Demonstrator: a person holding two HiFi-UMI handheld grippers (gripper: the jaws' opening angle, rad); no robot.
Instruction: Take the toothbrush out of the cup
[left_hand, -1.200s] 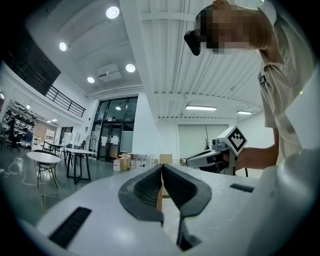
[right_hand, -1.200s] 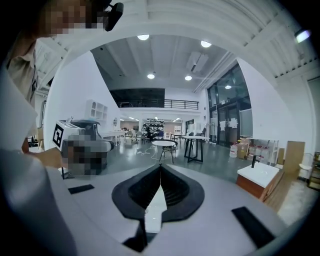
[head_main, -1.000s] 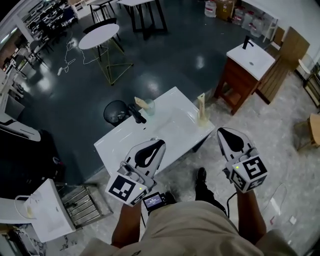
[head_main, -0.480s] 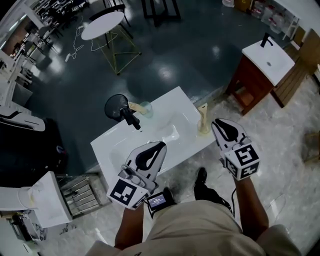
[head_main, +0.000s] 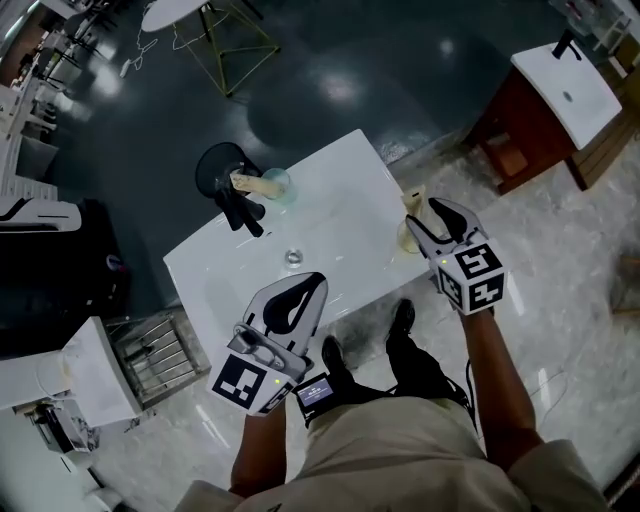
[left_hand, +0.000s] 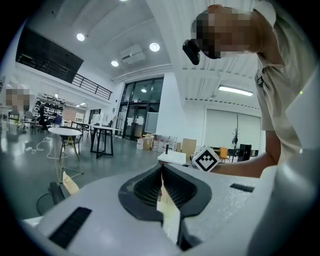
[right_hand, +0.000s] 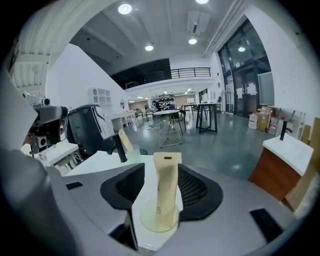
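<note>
On the white worktop (head_main: 330, 190), at the edge well to the right of the black faucet (head_main: 238, 208), a cream toothbrush packet (right_hand: 165, 182) stands upright in a low, pale round cup (right_hand: 159, 223). Right gripper (head_main: 422, 212): jaws opening, with the packet between the two ribbed pads, which flank it without visibly pressing on it. Left gripper (head_main: 292, 300): jaws closed pad against pad, held over the worktop edge nearest the person, well apart from the faucet. Only the right gripper view shows the packet's serrated top edge and a small dark label just below it. The print there and lower on the packet is too small to read. The head view alone shows the drain (head_main: 292, 258) in front of the faucet. It also shows a clear cup (head_main: 278, 185) just beside the faucet, with a second cream packet (head_main: 247, 182) leaning in it. Only the left gripper view shows the right gripper's marker cube (left_hand: 206, 159) from the side, with its black-and-white square pattern.
</note>
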